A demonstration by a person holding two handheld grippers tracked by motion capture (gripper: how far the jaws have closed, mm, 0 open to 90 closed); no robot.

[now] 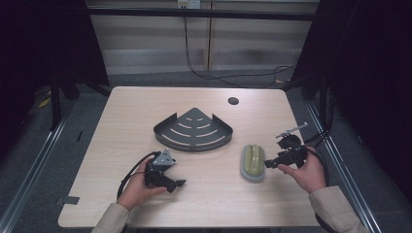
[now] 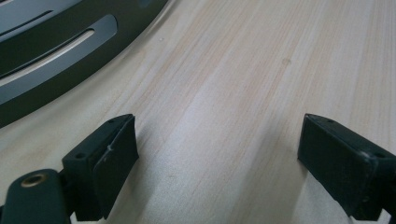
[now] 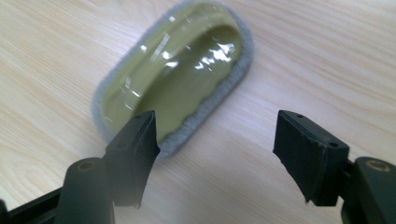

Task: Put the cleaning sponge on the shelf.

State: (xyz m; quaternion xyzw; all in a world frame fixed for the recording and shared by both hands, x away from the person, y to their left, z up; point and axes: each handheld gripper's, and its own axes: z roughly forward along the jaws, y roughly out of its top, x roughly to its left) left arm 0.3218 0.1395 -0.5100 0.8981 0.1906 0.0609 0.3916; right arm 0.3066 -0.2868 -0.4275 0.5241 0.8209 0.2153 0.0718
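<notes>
An olive-green scrubbing brush with a grey pad rim (image 1: 253, 162) (image 3: 175, 79) lies flat on the wooden table right of centre. My right gripper (image 1: 270, 164) (image 3: 215, 154) hovers just to its right, jaws apart and empty; the brush sits ahead of the jaws, partly behind the left one. A dark grey quarter-round shelf tray (image 1: 194, 130) (image 2: 42, 60) rests at the table's middle. My left gripper (image 1: 177, 185) (image 2: 217, 163) is held low near the front left, jaws wide over bare wood with nothing between them.
A round cable hole (image 1: 233, 101) is in the table near the far edge. Black cables trail from both grippers. Metal frame rails run along both sides of the table, with dark curtains beyond.
</notes>
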